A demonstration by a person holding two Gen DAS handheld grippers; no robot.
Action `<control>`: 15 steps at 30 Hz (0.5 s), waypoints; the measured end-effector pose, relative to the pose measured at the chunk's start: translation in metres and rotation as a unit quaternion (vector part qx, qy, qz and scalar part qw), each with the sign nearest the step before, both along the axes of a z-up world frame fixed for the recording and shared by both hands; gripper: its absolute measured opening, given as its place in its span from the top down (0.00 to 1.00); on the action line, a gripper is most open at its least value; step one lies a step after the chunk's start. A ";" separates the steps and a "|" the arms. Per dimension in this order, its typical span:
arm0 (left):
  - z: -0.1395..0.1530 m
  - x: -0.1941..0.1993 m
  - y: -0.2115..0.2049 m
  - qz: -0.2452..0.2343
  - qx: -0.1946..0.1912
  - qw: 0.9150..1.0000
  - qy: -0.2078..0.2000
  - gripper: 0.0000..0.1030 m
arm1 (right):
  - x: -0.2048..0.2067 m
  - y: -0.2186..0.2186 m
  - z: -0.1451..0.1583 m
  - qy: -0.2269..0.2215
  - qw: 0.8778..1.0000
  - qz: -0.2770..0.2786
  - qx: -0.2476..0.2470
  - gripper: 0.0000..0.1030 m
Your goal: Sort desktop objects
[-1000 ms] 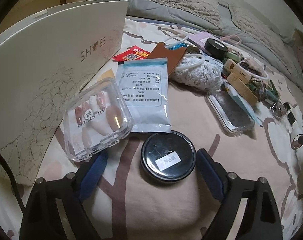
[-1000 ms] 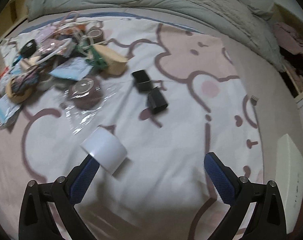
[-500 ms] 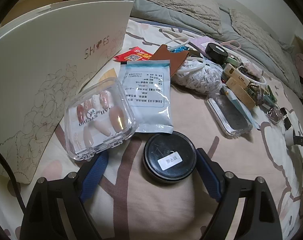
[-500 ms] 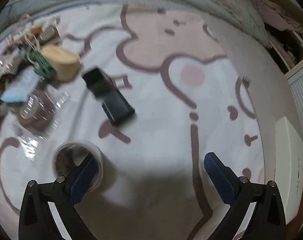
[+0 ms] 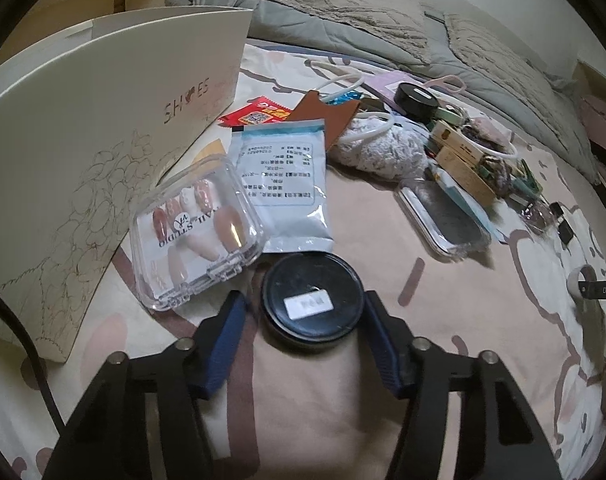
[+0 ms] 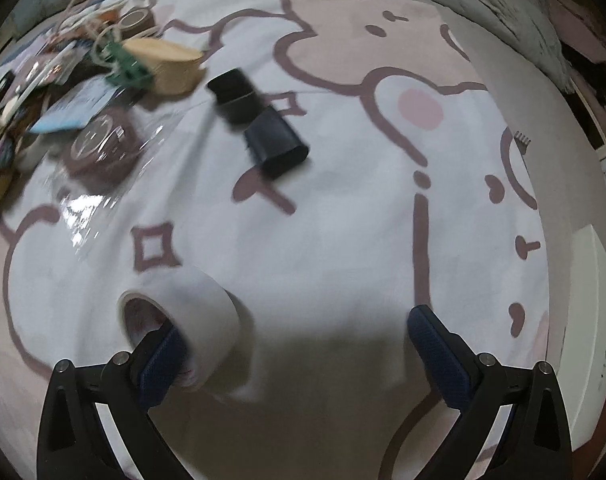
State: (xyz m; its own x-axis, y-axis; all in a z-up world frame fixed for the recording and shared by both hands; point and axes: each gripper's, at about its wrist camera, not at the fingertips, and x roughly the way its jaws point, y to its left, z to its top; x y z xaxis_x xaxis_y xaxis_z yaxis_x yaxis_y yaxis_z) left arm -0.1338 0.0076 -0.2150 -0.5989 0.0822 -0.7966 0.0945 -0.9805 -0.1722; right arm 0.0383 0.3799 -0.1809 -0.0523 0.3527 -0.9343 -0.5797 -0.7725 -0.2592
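A round black tin (image 5: 311,300) with a white label lies on the patterned bedsheet (image 5: 483,320). My left gripper (image 5: 303,320) straddles it; the right pad touches its rim, and a small gap shows at the left pad. A clear nail-tip case (image 5: 195,236) and a pale blue sachet (image 5: 287,188) lie just beyond. My right gripper (image 6: 291,332) is open above the sheet. Its left finger (image 6: 161,354) pokes into the core of a white tape roll (image 6: 191,320). Two black boxes (image 6: 259,120) lie further off.
A white shoe box (image 5: 103,140) stands at the left. A pile of small items (image 5: 443,140) with a clear phone case (image 5: 443,216) lies beyond. In the right wrist view, a tan wedge (image 6: 171,64), a brown roll in plastic (image 6: 103,148) and a white device (image 6: 595,320) near the bed edge.
My left gripper's fingers have closed in around the black tin. My right gripper has swung and dropped, and its left finger has gone into the tape roll's core.
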 end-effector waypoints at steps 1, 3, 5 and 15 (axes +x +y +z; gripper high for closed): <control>0.000 0.001 0.000 -0.001 0.001 1.000 0.001 0.48 | 0.002 -0.005 0.000 -0.003 1.000 0.003 0.003 0.00; 0.000 0.003 0.000 -0.002 0.003 1.000 0.002 0.50 | 0.004 -0.013 0.001 -0.007 1.000 0.008 0.007 0.00; 0.001 0.007 0.000 -0.004 0.007 1.000 0.005 0.51 | 0.007 -0.022 0.000 -0.011 1.000 0.014 0.009 0.00; 0.005 0.026 0.011 -0.049 0.027 0.998 0.021 0.51 | 0.024 -0.058 -0.002 -0.002 1.000 0.003 -0.023 0.00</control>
